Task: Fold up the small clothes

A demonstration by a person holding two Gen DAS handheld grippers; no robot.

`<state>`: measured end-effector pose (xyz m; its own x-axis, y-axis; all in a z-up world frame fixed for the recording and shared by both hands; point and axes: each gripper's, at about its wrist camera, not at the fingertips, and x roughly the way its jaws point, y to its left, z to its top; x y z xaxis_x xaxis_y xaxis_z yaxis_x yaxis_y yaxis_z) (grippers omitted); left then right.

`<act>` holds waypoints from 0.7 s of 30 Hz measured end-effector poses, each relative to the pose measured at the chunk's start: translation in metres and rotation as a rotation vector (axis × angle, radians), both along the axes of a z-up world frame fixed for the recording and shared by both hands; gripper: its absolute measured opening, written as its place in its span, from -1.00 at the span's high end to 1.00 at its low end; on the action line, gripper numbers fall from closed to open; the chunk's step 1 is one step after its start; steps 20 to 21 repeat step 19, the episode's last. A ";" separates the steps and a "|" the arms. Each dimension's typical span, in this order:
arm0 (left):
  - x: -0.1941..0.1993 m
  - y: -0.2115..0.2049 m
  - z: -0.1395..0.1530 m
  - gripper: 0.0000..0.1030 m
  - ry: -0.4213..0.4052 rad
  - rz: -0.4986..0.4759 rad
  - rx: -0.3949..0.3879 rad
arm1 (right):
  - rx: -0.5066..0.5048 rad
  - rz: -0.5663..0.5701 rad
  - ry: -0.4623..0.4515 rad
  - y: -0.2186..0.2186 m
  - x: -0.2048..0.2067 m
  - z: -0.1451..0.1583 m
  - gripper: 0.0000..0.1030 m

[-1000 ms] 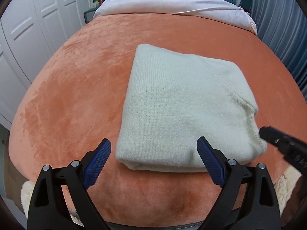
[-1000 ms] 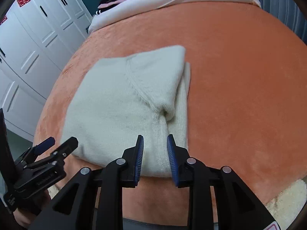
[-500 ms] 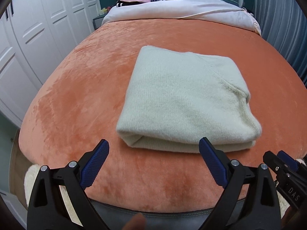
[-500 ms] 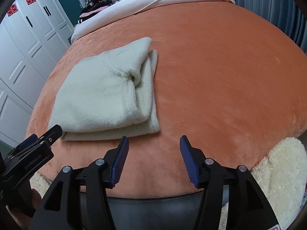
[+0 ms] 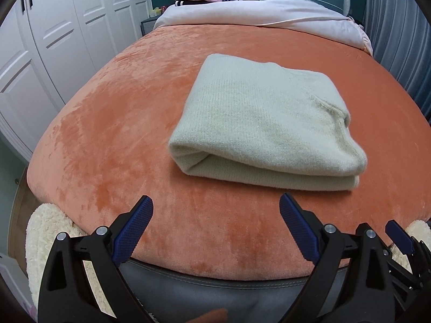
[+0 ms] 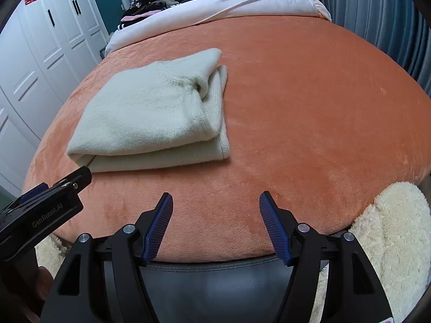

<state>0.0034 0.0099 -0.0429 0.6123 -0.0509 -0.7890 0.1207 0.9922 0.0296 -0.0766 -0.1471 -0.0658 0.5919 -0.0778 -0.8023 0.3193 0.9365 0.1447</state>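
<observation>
The sweater (image 5: 264, 123) lies folded into a thick, roughly rectangular bundle on the orange blanket (image 5: 113, 123), in the centre-right of the left wrist view and the centre-left of the right wrist view (image 6: 150, 113). Its long axis runs from the near edge of the bed towards the far end, and the rounded fold faces the cameras, with the layers stacked and the ribbed cuff showing on its right side. It is a pale cream knit with a fine ribbed grain; the blanket under it is short, plush velvet with brushed streaks.

Compared with half a second ago, both grippers have drawn back towards the foot of the bed, so the sweater sits further from the fingers and higher in each frame. The left gripper (image 5: 215, 215) has its blue textured pads spread wide and holds nothing. The right gripper (image 6: 216, 210) is likewise spread, wider than before, and empty.

A fluffy cream rug (image 6: 390, 231) shows at the lower right, white wardrobe doors (image 5: 54, 40) at the left, and a white duvet (image 5: 256, 18) at the top.
</observation>
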 end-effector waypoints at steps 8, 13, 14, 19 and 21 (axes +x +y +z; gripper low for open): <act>-0.008 0.002 0.001 -0.90 -0.013 -0.007 0.001 | -0.010 0.016 -0.007 0.011 -0.006 0.001 -0.27; -0.011 0.003 -0.001 -0.90 -0.014 -0.013 0.000 | -0.032 0.026 -0.023 0.017 -0.011 0.005 -0.33; -0.012 0.002 -0.001 -0.90 -0.017 -0.012 -0.001 | -0.033 0.025 -0.024 0.019 -0.012 0.005 -0.33; -0.016 0.000 0.000 -0.90 -0.030 -0.028 0.005 | -0.030 0.012 -0.024 0.020 -0.014 0.005 -0.33; -0.016 0.000 0.000 -0.90 -0.030 -0.028 0.005 | -0.030 0.012 -0.024 0.020 -0.014 0.005 -0.33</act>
